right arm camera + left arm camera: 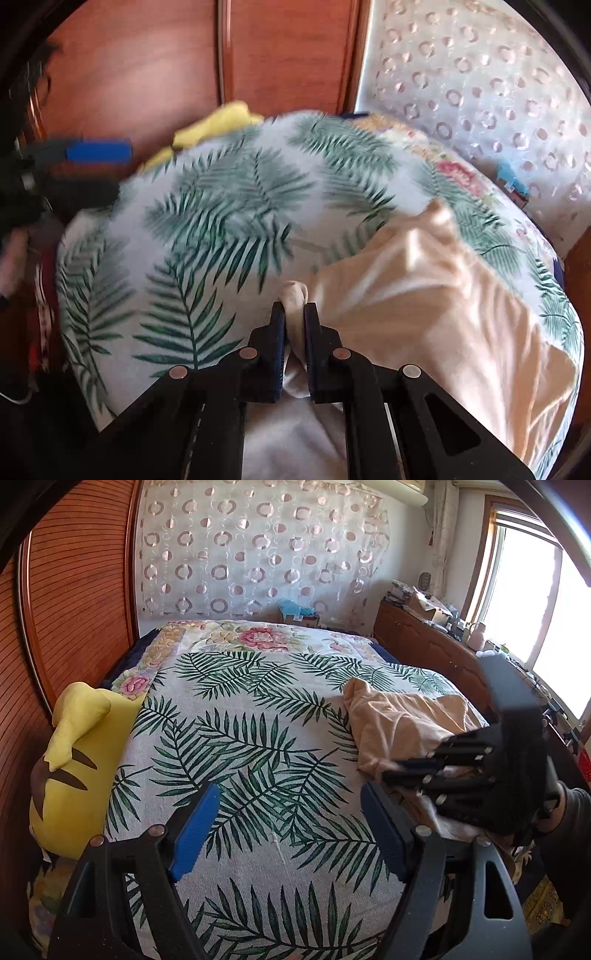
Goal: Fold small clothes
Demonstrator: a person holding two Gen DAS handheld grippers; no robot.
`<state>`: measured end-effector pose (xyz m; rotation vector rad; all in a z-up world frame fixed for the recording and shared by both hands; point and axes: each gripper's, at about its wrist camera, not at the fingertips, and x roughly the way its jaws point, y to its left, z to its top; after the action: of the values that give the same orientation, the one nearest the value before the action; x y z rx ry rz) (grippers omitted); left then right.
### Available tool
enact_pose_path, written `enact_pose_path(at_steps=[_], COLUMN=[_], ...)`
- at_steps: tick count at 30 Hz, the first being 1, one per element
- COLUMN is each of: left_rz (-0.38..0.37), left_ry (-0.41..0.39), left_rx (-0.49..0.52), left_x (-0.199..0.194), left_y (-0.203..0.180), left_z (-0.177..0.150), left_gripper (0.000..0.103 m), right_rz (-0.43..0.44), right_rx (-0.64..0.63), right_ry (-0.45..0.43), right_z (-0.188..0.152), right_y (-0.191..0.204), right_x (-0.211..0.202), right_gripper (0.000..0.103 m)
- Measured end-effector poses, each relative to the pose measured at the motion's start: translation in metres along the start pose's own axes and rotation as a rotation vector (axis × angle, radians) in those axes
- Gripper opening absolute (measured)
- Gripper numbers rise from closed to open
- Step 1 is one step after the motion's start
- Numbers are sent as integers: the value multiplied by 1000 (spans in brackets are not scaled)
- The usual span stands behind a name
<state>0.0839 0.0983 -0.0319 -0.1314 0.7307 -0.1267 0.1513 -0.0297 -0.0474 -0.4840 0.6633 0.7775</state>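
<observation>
Nearest in the right wrist view, the right gripper [294,314] has its two dark jaws pinched almost together on a bunched fold of the peach garment [436,295], a small knob of cloth poking out just past the fingertips. The rest of that garment spreads away to the right over the leaf-print bedspread [192,229], rumpled and only partly flat, with a paler stretch of cloth lying beneath the gripper's frame. In the left wrist view, the left gripper [291,830] hangs over bare bedspread with its blue-padded fingers [194,830] spread wide and nothing between them. To its right the right gripper shows from the side, down at the near edge of the garment, a dark-sleeved hand [554,812] behind it. A yellow plush pillow [79,768] leans at the bed's left edge against the wooden wardrobe [81,590]. Farther off lie a floral quilt [258,637], a circle-patterned curtain [258,546] and a cluttered sideboard [424,635] under the bright window [535,602].
</observation>
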Motion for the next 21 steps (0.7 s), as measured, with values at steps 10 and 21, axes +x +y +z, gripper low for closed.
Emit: enact_pose_path(at_steps=[10, 21], left_rz=[-37, -81], left_ry=[19, 48], left_rx=[26, 61], left_x=[9, 16], left_y=[-16, -42], left_z=[-3, -7], left_gripper=[79, 79], right_rz=[-162, -439], right_rx=[200, 432], right_ry=[-182, -63], right_z=[6, -29], right_y=[-102, -204], right_x=[-86, -85], right_gripper=[9, 13])
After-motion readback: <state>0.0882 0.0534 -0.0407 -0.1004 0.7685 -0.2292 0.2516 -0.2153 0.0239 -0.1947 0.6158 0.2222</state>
